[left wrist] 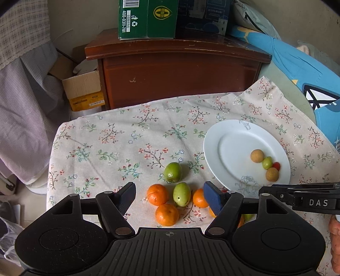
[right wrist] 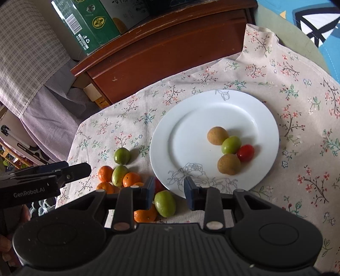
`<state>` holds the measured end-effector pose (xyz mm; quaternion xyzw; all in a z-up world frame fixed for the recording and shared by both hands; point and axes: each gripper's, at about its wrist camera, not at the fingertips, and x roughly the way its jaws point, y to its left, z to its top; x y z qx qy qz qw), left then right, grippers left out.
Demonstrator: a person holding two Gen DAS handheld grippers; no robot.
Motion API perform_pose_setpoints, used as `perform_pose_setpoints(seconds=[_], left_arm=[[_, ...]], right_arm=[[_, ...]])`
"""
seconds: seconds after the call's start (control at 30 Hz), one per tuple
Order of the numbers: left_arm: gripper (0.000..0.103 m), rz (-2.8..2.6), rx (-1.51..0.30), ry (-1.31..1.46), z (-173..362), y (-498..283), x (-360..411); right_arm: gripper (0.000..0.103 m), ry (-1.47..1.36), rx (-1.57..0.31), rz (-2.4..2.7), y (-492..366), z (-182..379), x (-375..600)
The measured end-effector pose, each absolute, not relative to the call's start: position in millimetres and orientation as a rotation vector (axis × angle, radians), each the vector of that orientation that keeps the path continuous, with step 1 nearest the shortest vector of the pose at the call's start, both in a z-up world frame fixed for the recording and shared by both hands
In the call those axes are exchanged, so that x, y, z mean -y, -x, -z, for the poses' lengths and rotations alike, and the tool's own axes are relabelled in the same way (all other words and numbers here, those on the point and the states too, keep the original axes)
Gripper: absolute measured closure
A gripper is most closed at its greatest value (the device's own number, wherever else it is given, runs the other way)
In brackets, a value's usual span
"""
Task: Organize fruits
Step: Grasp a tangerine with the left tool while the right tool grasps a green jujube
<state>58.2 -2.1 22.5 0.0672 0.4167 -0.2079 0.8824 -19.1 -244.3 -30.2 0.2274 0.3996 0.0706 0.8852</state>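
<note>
worktop [left wrist: 119, 135]: covered by a floral cloth, fruit loose on it
plate [right wrist: 191, 118]: white, right side of the worktop; holds two brown round fruits, one small green fruit [right wrist: 231, 144] and a red tomato [right wrist: 245, 152], all bunched together and touching
loose pile [left wrist: 167, 201]: oranges and green fruits on the cloth, just left of the plate's near edge
far green fruit [left wrist: 172, 172]: sits alone just beyond the pile
near green fruit [right wrist: 165, 203]: by the plate's near rim, touching an orange [right wrist: 145, 215]
left hand-held gripper [left wrist: 169, 196]: jaws spread wide, hangs over the pile, nothing between the pads
right hand-held gripper [right wrist: 169, 192]: jaws narrowly parted, empty; over the near green fruit at the plate rim, pads not on it
background: brown wooden cabinet [left wrist: 178, 70] at the far side, green box [left wrist: 146, 19] on top
</note>
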Motion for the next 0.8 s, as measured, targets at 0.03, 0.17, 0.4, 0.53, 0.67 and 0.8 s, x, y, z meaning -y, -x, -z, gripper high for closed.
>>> perform_pose_setpoints(seconds=[0.03,0.17,0.4,0.53,0.67,0.8], left_arm=[[0.031,0.427,-0.879,-0.141,-19,-59,0],[0.031,0.405,-0.921,-0.136,-4,-60,-9],[0.031,0.391,-0.960,-0.131,9,-60,-14],[0.031,0.390,-0.964,-0.135,13,-62,-12],[0.031,0.387,-0.963,-0.141,17,-64,-12],[0.033,0.403,-0.963,-0.138,22,-66,-11]], right_arm=[[0.071,-0.481,-0.841,-0.152,20,32,244],[0.072,-0.521,-0.885,-0.185,24,40,241],[0.072,-0.517,-0.918,-0.171,21,49,234],[0.072,-0.516,-0.924,-0.157,18,54,231],[0.072,-0.532,-0.927,-0.134,14,59,232],[0.072,-0.548,-0.924,-0.127,11,60,231]])
